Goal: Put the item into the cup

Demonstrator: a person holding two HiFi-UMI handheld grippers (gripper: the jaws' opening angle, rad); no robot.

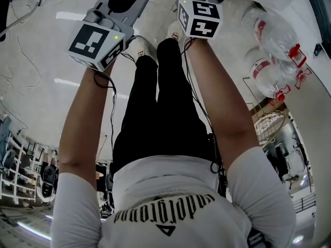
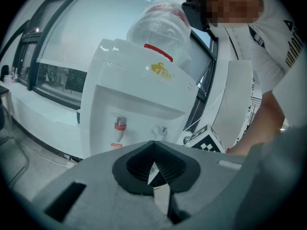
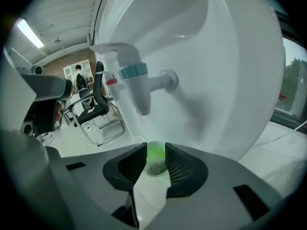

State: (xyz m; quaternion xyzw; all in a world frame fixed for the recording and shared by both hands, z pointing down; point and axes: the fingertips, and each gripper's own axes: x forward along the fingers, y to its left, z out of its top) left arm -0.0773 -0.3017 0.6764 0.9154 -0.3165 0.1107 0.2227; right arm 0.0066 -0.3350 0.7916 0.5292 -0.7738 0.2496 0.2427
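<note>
A translucent green cup sits between the two dark pads of my right gripper, which is shut on it. A greyish patch shows low in the cup; what it is I cannot tell. The cup hangs just below and in front of the blue-banded tap of a white water dispenser. My left gripper is shut with nothing in it and points at the same dispenser from further off. In the head view both grippers are held out ahead of the person's arms.
The dispenser carries a red tap, a second tap and a large water bottle on top. Spare water bottles lie at the right. An office chair stands behind on the floor. The person's legs are below.
</note>
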